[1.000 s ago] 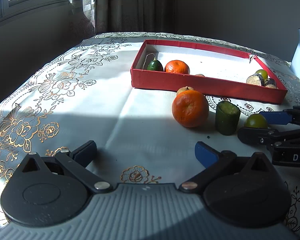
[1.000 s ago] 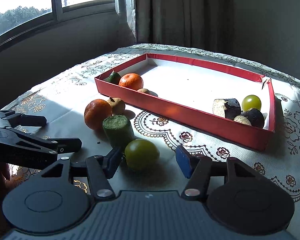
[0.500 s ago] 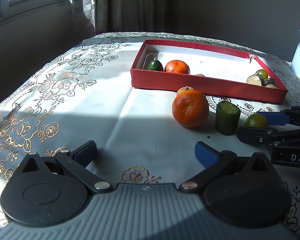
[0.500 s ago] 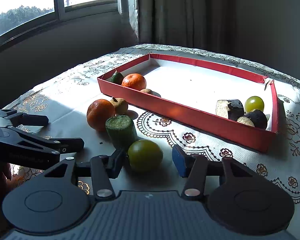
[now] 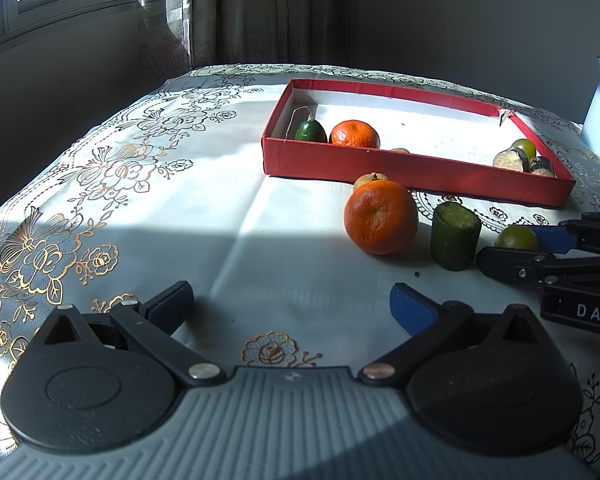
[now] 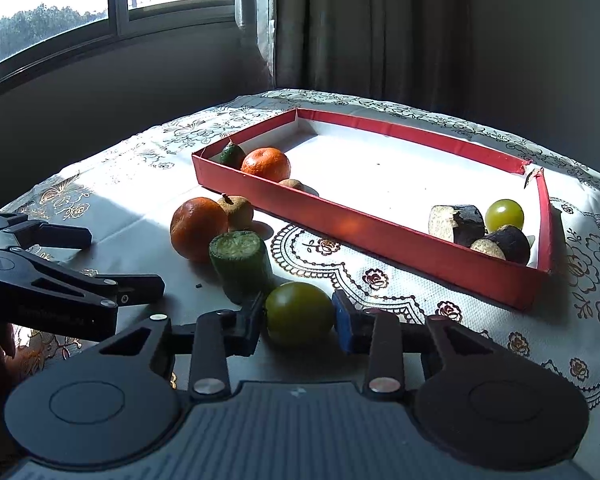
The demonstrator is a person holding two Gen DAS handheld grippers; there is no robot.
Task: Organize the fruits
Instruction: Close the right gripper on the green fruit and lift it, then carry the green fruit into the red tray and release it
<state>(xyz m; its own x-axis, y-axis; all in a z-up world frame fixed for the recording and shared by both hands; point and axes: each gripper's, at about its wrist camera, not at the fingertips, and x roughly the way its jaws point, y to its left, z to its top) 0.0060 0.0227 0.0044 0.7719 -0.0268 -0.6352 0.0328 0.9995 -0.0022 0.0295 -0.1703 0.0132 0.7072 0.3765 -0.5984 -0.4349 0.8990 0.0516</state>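
Nearest to me, the right gripper [image 6: 300, 322] has its two pads pressed against either side of a green round fruit [image 6: 299, 313], pinching it where it sits on the surface [image 6: 140, 216], short of the red tray [image 6: 380, 236]. The left gripper [image 5: 290, 302] hovers spread wide over bare cloth, nothing between its pads, further out from the tray's near wall. Just beyond the pinched fruit stands a green cylinder chunk [image 6: 242, 266], upright, its cut face up. Behind that sits a loose orange [image 6: 198, 228], and a small tan fruit [image 6: 237, 211] lies between the orange and the tray's near wall. Inside the tray, the left end holds a dark green fruit [image 6: 232, 155] and a second orange [image 6: 266, 164]. The right end holds two dark cut pieces [image 6: 456, 222] and a pale green ball [image 6: 504, 215].
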